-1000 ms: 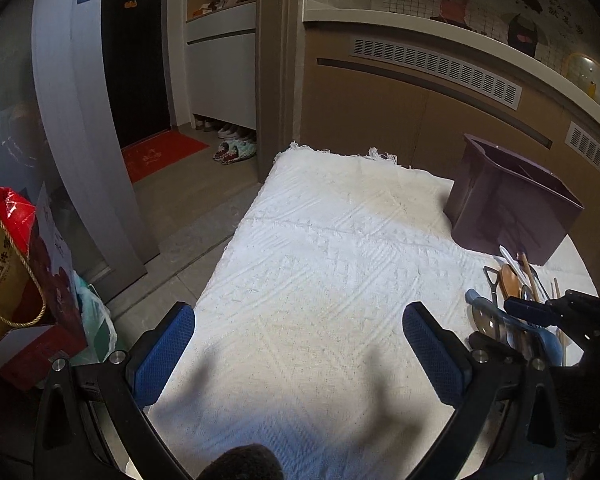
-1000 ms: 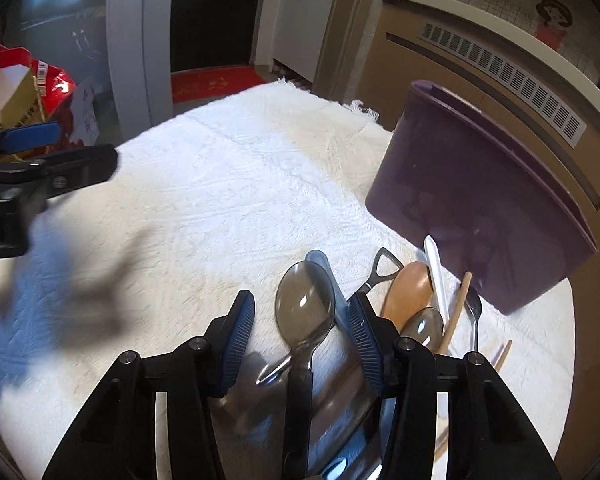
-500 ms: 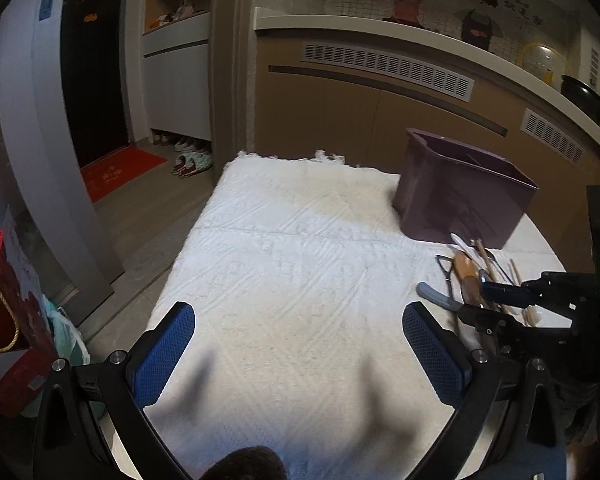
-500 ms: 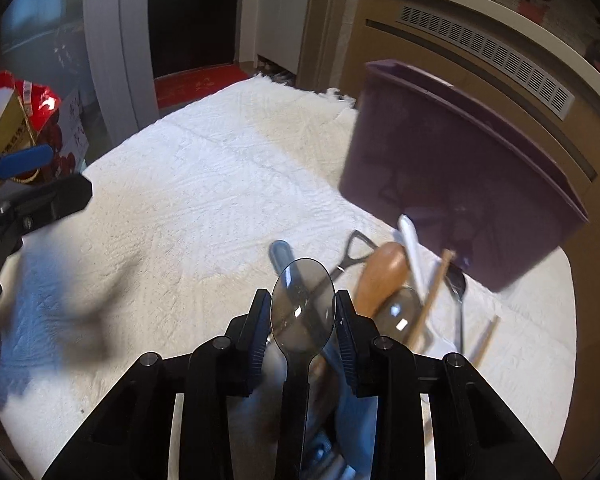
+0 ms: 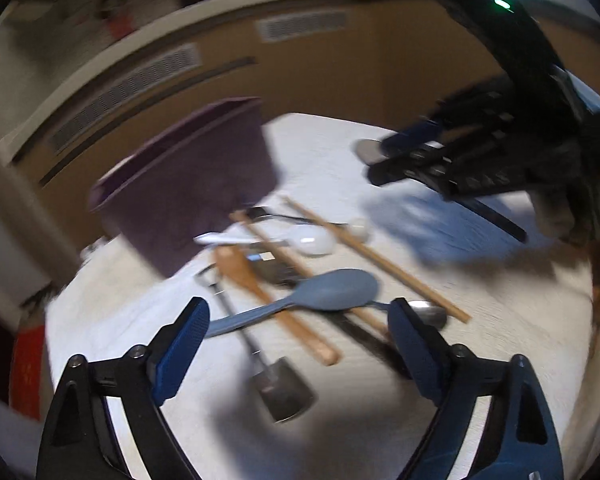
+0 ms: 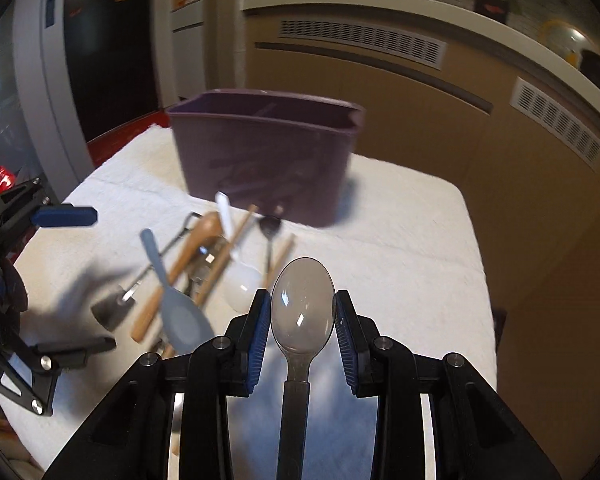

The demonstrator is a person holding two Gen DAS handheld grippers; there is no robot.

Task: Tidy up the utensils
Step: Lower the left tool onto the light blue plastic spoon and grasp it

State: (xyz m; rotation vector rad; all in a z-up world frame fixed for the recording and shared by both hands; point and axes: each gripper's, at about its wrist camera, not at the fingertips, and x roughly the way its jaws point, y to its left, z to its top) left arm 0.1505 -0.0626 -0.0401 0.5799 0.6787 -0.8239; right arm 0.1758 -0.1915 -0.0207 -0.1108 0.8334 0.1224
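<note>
My right gripper (image 6: 302, 320) clamps the smoky translucent spoon (image 6: 302, 308) by its bowl; my left gripper (image 5: 298, 334), jaws wide but closing on nothing, hovers over the utensil pile (image 5: 300, 264), apparently. At twelve o'clock beyond stands the purple caddy (image 6: 260, 160).
</note>
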